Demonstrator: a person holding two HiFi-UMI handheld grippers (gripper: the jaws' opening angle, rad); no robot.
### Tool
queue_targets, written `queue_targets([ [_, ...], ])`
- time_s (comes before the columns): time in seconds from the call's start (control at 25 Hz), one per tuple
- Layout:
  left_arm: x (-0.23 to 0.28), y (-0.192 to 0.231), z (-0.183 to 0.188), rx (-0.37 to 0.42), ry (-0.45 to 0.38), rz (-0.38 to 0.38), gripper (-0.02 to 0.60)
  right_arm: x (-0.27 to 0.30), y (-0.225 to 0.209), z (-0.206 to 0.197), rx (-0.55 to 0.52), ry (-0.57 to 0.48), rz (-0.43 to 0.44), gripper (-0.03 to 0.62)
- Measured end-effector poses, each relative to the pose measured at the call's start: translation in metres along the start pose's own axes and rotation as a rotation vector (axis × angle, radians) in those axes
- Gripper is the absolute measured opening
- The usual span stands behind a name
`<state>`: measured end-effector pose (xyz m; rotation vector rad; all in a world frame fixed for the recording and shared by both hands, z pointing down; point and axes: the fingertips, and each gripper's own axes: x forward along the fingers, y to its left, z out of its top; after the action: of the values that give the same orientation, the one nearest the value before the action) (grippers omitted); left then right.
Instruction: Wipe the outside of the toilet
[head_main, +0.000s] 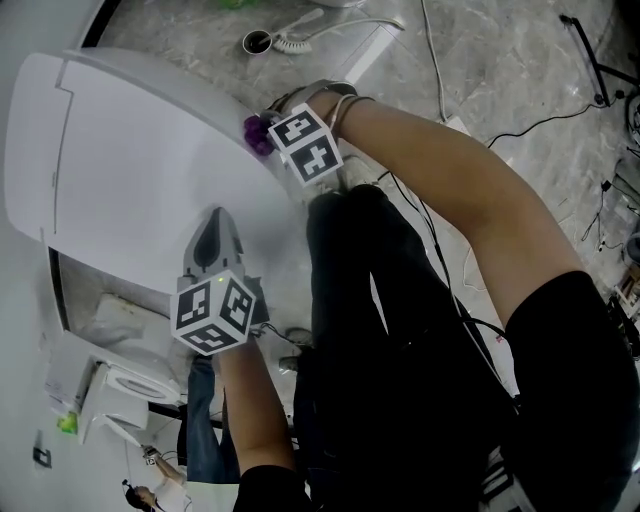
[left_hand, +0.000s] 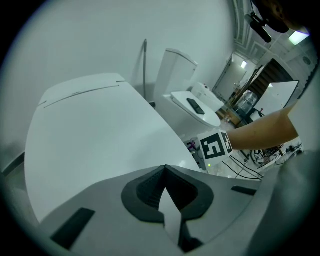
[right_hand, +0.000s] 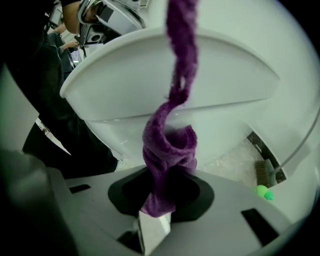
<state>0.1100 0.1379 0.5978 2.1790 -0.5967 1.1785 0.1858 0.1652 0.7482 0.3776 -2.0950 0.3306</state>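
Right gripper view shows my right claw (right_hand: 159, 192) clamped on a purple cloth (right_hand: 167, 142), which is twisted into a rope and trails away from the jaws across the white toilet (right_hand: 225, 75). From the head view that claw sits at the toilet's side, just under the edge of the closed lid, with the cloth bunched at the rim. My left claw (left_hand: 165, 170) has its jaws pressed together on nothing and hovers over the lid; I cannot tell whether it touches. My worry is the cloth itself. Wrung up like this, only a thin strand would meet the porcelain, so a stroke could leave most of the curved side untouched. The jaws seem to bite only a narrow fold near one end, and drag against the bowl could tug it free and drop it to the floor (head_main: 500, 70). If I push in to make up for the poor contact, the hard jaw tips could scrape the glazed side rather than the cloth wiping it. With my arm reaching across my body, I also judge the lower flank hard to see, so missed patches are likely.
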Motion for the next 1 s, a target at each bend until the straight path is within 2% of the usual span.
queue_targets([
  [0.28,-0.007,-0.032,-0.035,-0.042,-0.013,0.028,0.009,0.005,0.041,-0.003,0.033,-0.026,0.003,0.098],
  [0.44,-0.013,-0.039,-0.054,-0.102,-0.042,0.058,0.009,0.005,0.054,-0.002,0.084,-0.042,0.000,0.098],
  [0.76,-0.031,-0.051,-0.102,-0.193,-0.067,0.096,0.009,0.013,0.106,0.004,0.038,-0.033,0.056,0.098],
  [1.0,-0.045,-0.054,-0.129,-0.245,-0.087,0.084,0.009,0.023,0.132,0.011,0.077,-0.022,0.063,0.098],
])
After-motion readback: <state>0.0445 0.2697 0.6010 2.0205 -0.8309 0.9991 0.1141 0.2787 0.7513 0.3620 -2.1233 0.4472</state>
